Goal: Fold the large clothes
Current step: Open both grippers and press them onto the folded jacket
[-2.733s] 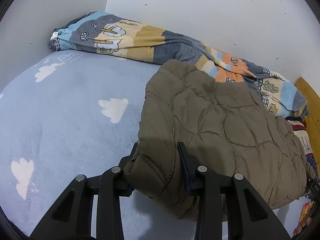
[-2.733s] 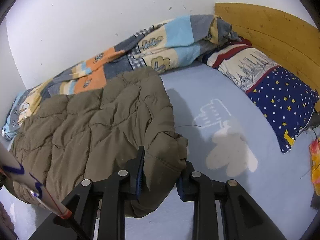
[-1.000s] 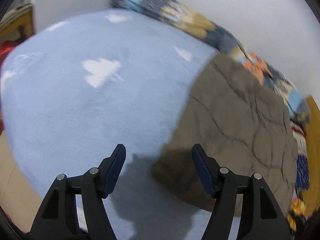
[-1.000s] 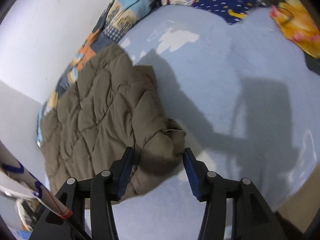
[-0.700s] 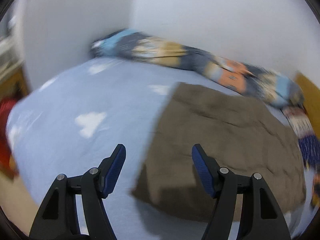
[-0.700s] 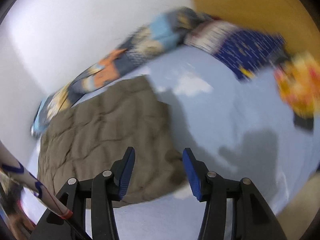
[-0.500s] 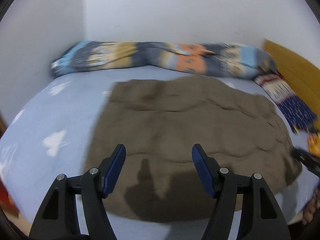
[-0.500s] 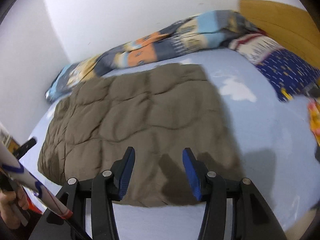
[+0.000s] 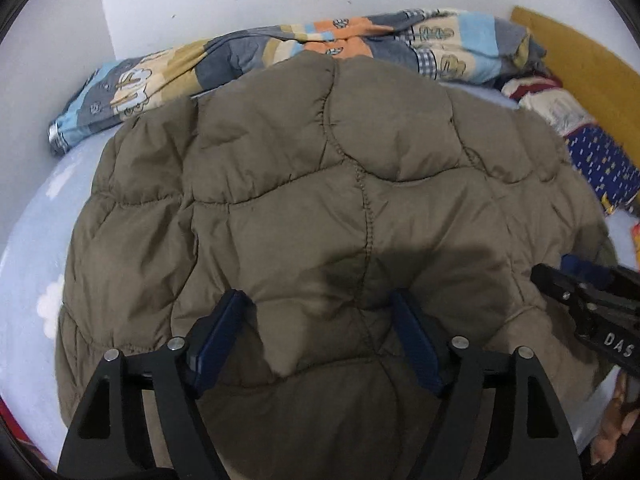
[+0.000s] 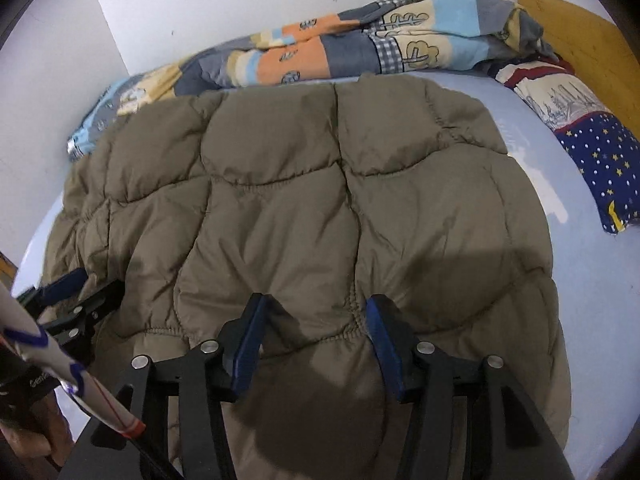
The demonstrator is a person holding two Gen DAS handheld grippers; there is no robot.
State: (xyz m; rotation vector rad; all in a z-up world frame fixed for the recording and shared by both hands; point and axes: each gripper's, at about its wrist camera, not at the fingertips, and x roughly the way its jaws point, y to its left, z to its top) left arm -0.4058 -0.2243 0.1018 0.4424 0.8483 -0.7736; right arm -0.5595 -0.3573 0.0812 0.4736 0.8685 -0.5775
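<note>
An olive quilted padded jacket [image 9: 320, 184] lies spread flat on the pale blue bed; it also fills the right wrist view [image 10: 320, 208]. My left gripper [image 9: 316, 320] is open and hovers over the jacket's near edge, its jaws apart with fabric bulging between them. My right gripper [image 10: 316, 320] is open the same way over the near edge further right. Each gripper shows in the other's view: the right one at the right edge [image 9: 576, 280], the left one at the left edge [image 10: 76, 292].
A rolled patterned quilt [image 9: 280, 48] lies along the white back wall. A pillow with navy starred cloth [image 10: 592, 136] sits at the right by the wooden headboard [image 10: 580, 28]. Pale blue sheet [image 10: 580, 264] shows right of the jacket.
Both grippers let go of the jacket's corners, opened, swung back and came over the jacket's near edge. The jacket now lies flat and spread out.
</note>
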